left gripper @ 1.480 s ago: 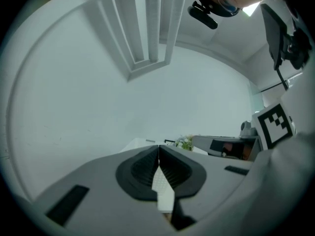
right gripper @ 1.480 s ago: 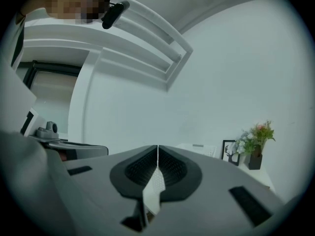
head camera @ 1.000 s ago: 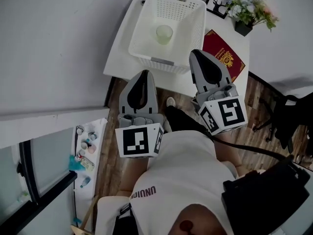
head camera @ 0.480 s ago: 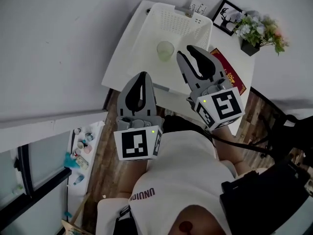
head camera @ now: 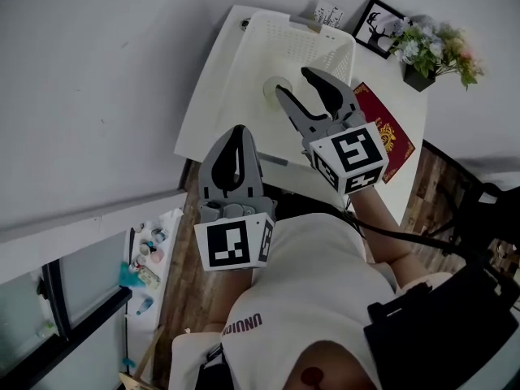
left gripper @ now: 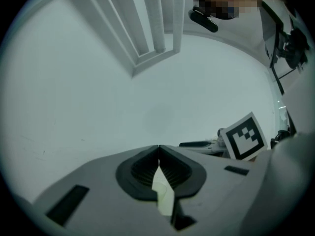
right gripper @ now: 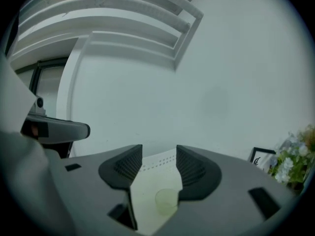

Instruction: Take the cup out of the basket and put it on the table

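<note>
Head view: showing any writing worth reading?

Showing little. Lying on the table to the right of the right gripper (head camera: pixel 298 84), a dark red booklet (head camera: pixel 388 136) bearing a gold crest, its lettering too small for reading. Standing beyond the basket (head camera: pixel 244 63), at its far rim, a small white card (head camera: pixel 327 12) with print blurring out. Running across the person's white shirt (head camera: pixel 309 266), dark letters, not reading cleanly. Facing up on each gripper's cube, a black-and-white square marker.

Gripping anything?

Gripping nothing. Going by the right gripper view: having just been opening at the jaws, now standing apart, pads touching nothing. Sitting just ahead of and below those jaws, upright on the basket's floor, the pale green cup (right gripper: pixel 166 200). Going by the left gripper view: left gripper (left gripper: pixel 158 156) meeting tip to tip at the jaws, pinching nothing. Hanging beside and behind the right one, short of the basket's near wall.

And the surface, the room?

Carrying the basket, ahead of both grippers, a white table (head camera: pixel 207 96) butting against a plain pale wall (head camera: pixel 97 96). Standing at the far corner, past the right gripper and off to its right, a black-framed deer picture (head camera: pixel 378 15) and a pot of flowers (head camera: pixel 435 39). Spreading below the left gripper, wood-plank floor (head camera: pixel 183 291). Sitting to that gripper's left and lower down, a white ledge (head camera: pixel 171 218) carrying small bottles (head camera: pixel 146 250).
</note>
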Motion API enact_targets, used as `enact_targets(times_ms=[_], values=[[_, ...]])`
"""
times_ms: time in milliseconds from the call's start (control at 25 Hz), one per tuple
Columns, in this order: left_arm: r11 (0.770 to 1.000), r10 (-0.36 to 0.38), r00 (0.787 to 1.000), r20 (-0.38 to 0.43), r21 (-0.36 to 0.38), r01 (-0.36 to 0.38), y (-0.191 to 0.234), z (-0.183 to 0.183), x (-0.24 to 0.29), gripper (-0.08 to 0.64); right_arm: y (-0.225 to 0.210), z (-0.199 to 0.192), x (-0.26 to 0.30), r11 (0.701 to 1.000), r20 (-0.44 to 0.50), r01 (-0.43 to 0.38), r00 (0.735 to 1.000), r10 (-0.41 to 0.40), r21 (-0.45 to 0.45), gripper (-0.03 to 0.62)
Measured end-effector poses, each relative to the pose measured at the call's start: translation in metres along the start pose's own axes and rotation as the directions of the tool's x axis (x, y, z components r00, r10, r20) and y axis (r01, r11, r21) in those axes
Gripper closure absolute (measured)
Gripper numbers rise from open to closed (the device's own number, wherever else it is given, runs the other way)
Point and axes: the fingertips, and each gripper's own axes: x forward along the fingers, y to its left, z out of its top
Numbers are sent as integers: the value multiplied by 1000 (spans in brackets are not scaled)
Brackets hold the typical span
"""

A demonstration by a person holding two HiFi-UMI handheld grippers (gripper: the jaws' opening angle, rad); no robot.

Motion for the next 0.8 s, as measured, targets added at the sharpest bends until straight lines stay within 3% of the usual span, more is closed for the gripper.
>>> enact_targets(times_ms=[360, 600, 800], values=[[996, -87, 996, 5, -19, 87, 29, 16, 40, 545, -19, -44, 58, 999, -189, 41, 981, -36, 24, 255], [990, -131, 991, -7, -46, 130, 43, 9, 62, 545, -25, -83, 88, 1000, -333, 26, 942, -27, -7, 225], [986, -153, 988, -8, -63, 152, 50, 8, 75, 545, -24, -103, 104, 1000, -386, 17, 922, -19, -9, 213]])
